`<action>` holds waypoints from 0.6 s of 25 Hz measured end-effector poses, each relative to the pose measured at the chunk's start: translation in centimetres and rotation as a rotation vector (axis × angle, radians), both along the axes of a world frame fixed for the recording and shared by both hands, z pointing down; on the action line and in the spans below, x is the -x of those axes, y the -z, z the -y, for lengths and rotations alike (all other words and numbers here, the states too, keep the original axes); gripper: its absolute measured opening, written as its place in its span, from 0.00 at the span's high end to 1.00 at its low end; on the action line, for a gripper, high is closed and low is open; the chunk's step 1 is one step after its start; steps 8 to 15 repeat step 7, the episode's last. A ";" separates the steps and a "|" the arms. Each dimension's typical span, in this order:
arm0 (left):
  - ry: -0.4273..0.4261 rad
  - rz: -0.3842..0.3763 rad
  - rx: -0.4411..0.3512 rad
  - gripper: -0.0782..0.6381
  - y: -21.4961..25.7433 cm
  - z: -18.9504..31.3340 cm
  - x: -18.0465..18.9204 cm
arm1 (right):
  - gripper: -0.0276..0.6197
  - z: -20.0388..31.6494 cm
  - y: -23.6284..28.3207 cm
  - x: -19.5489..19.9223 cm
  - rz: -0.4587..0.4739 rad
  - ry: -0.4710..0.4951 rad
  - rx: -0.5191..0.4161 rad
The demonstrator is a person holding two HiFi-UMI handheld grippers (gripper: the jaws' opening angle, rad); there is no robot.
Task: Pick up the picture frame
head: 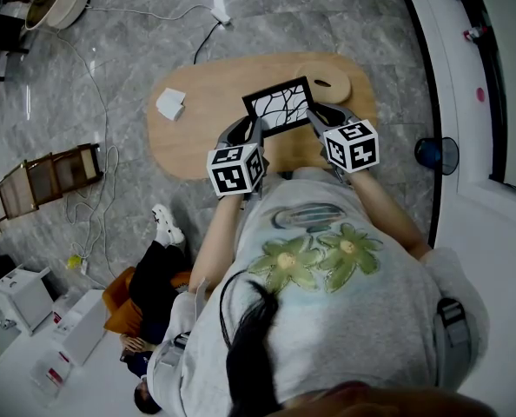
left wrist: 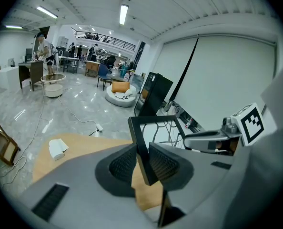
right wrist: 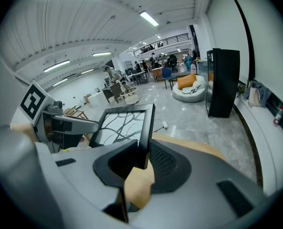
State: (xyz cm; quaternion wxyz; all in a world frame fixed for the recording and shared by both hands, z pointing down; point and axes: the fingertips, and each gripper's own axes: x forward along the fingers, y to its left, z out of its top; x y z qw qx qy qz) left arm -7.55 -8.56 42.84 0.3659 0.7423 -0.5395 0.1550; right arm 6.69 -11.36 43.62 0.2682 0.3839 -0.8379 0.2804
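The picture frame (head: 280, 105) is black, with a white picture of dark branching lines. It is held tilted over the oval wooden table (head: 197, 142), one gripper on each side edge. My left gripper (head: 251, 129) is shut on its left edge, the pads squeezing the black bar (left wrist: 140, 144) in the left gripper view. My right gripper (head: 317, 116) is shut on the right edge (right wrist: 144, 128); the picture face (right wrist: 118, 124) shows beyond it. Whether the frame's lower edge touches the table I cannot tell.
A folded white cloth (head: 171, 104) lies at the table's left end and a flat wooden oval piece (head: 332, 85) at its far right. Cables and a power strip (head: 221, 9) lie on the floor behind. Wooden chairs (head: 41, 176) stand left; a person sits on the floor (head: 149, 289).
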 end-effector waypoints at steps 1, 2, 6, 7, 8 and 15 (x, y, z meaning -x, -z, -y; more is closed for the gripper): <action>-0.001 0.000 0.001 0.76 0.0 0.0 0.0 | 0.83 0.0 0.0 0.0 -0.001 -0.001 0.001; -0.001 0.001 0.003 0.76 -0.1 0.1 -0.1 | 0.83 0.1 -0.1 -0.1 -0.001 -0.001 0.003; -0.004 0.000 0.010 0.76 -0.3 0.3 -0.5 | 0.83 0.2 -0.4 -0.5 -0.004 -0.003 0.011; -0.004 0.000 0.012 0.76 -0.4 0.3 -0.6 | 0.83 0.2 -0.5 -0.6 -0.004 -0.004 0.012; -0.004 0.000 0.012 0.76 -0.4 0.3 -0.6 | 0.83 0.2 -0.5 -0.6 -0.004 -0.004 0.012; -0.004 0.000 0.012 0.76 -0.4 0.3 -0.6 | 0.83 0.2 -0.5 -0.6 -0.004 -0.004 0.012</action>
